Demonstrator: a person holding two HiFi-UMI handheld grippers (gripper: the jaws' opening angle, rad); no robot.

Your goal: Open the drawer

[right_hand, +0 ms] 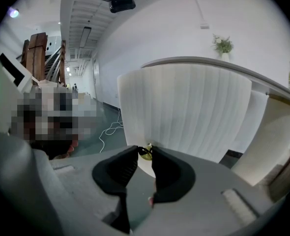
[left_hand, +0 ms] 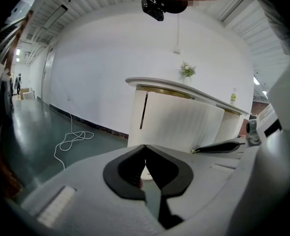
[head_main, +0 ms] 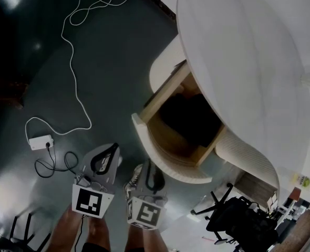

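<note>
The white round desk (head_main: pixel 249 62) has its curved, ribbed drawer (head_main: pixel 168 159) pulled out, and the dark wooden inside (head_main: pixel 189 119) shows. In the right gripper view the drawer front (right_hand: pixel 184 112) fills the middle, and my right gripper (right_hand: pixel 145 151) is shut on its small gold knob (right_hand: pixel 145 152). From the head view the right gripper (head_main: pixel 151 173) reaches the drawer front from below. My left gripper (head_main: pixel 105 159) hangs beside it over the floor, clear of the drawer. Its tips meet with nothing between them (left_hand: pixel 145 146).
A white cable (head_main: pixel 73 62) snakes over the dark floor to a power adapter (head_main: pixel 41 142) at the left. A black office chair (head_main: pixel 239 219) stands at the lower right. The person's legs (head_main: pixel 73 230) are below the grippers. A small plant (left_hand: pixel 187 70) stands on the desk.
</note>
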